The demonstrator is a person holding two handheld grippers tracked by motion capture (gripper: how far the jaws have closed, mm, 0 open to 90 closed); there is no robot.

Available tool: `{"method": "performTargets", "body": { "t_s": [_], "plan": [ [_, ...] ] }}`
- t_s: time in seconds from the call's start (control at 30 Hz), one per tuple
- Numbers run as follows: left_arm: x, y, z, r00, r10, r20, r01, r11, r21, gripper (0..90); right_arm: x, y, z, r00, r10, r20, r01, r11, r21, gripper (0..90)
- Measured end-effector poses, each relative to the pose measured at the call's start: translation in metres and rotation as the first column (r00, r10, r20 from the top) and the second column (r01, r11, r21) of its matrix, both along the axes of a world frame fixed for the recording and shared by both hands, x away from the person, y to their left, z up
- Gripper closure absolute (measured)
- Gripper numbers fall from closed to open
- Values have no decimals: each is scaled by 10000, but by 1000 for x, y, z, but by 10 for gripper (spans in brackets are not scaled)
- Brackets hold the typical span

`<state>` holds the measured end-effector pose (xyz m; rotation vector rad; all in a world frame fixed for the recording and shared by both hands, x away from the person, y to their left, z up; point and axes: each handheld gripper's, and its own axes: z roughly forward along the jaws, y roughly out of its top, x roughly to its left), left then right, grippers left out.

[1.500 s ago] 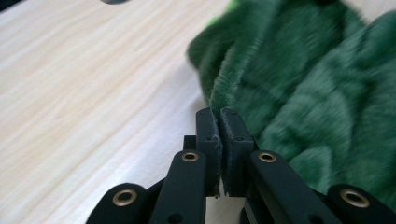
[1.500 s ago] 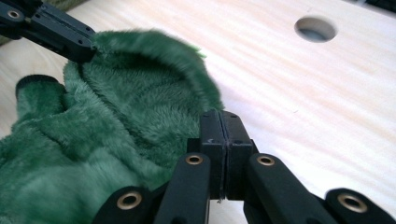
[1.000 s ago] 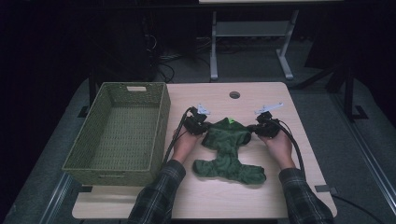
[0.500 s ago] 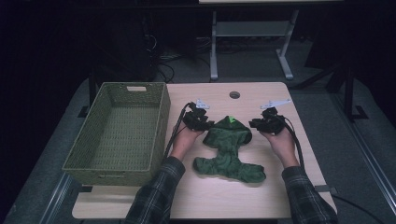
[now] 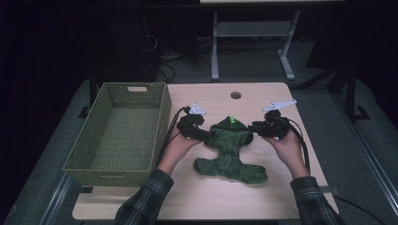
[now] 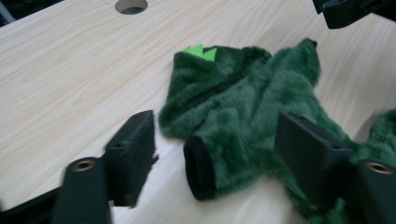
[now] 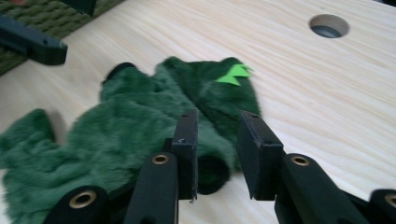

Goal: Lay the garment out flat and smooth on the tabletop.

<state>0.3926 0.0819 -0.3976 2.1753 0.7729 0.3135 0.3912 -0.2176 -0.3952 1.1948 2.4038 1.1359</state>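
Green plush costume (image 5: 230, 150) flat on light wood table (image 5: 206, 197), centre. Left gripper (image 5: 195, 127) at its 9 o'clock, right gripper (image 5: 265, 127) at 3 o'clock; both jaws just been opening, released, sleeve cuffs loose between them. Wicker basket (image 5: 117, 133) at 9 o'clock. Cable hole (image 5: 235, 95) at 12. Room dark.
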Motion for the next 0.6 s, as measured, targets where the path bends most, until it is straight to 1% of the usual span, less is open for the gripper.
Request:
{"method": "performTargets", "body": {
  "t_s": [0.03, 0.07, 0.1, 0.13, 0.2, 0.23, 0.27, 0.3, 0.33, 0.37, 0.4, 0.43, 0.5, 0.53, 0.6],
  "plan": [
    [0, 0, 0, 10000, 0, 0, 0, 10000, 0, 242, -3, 2, 0, 10000, 92, -26, -92, 9999, 52, 687],
    [-8, 1, 0, 10000, -30, 17, 30, 10000, 11, 226, -5, 4, 0, 9999, 137, -56, -136, 9999, 60, 687],
    [-8, 1, 0, 10000, -30, 17, 30, 10000, 11, 207, -5, 4, 0, 9999, 137, -56, -136, 9999, 60, 687],
    [-18, 2, 0, 9999, -120, 53, 120, 9999, 79, 193, -10, 7, 0, 9996, 289, 27, -289, 9996, 60, 687],
    [-29, 4, -1, 9998, -184, 126, 183, 9998, 98, 169, -17, 10, 0, 9989, 465, 108, -467, 9987, 184, 687],
    [-29, 4, -1, 9998, -184, 126, 183, 9998, 98, 167, -17, 10, 0, 9989, 465, 108, -467, 9987, 184, 687],
    [-39, 7, -4, 9996, -261, 128, 260, 9996, 104, 153, -22, 12, -1, 9988, 498, 6, -498, 9985, 220, 681],
    [-39, 7, -4, 9996, -261, 128, 260, 9996, 104, 145, -24, 13, -1, 9984, 560, 1, -560, 9982, 236, 679],
    [-44, 8, -5, 9994, -328, 117, 326, 9994, 125, 144, -24, 13, -1, 9984, 560, 1, -560, 9982, 236, 679],
    [-53, 12, -7, 9992, -362, 159, 360, 9992, 171, 141, -28, 15, -1, 9979, 633, 106, -635, 9976, 286, 679],
    [-57, 14, -8, 9992, -366, 181, 362, 9991, 214, 141, -31, 16, -2, 9975, 690, 148, -694, 9971, 314, 679],
    [-63, 17, -10, 9991, -352, 215, 347, 9992, 211, 141, -33, 18, -3, 9973, 729, 108, -732, 9967, 352, 679],
    [-71, 20, -13, 9992, -356, 163, 353, 9992, 170, 141, -38, 22, -5, 9962, 869, 99, -872, 9957, 325, 679],
    [-76, 21, -15, 9992, -374, 152, 370, 9991, 218, 141, -40, 23, -5, 9957, 917, 97, -920, 9952, 338, 679],
    [-85, 23, -20, 9986, -513, 108, 509, 9983, 300, 141, -44, 27, -6, 9943, 1035, 254, -1045, 9936, 434, 679]
  ]
}}
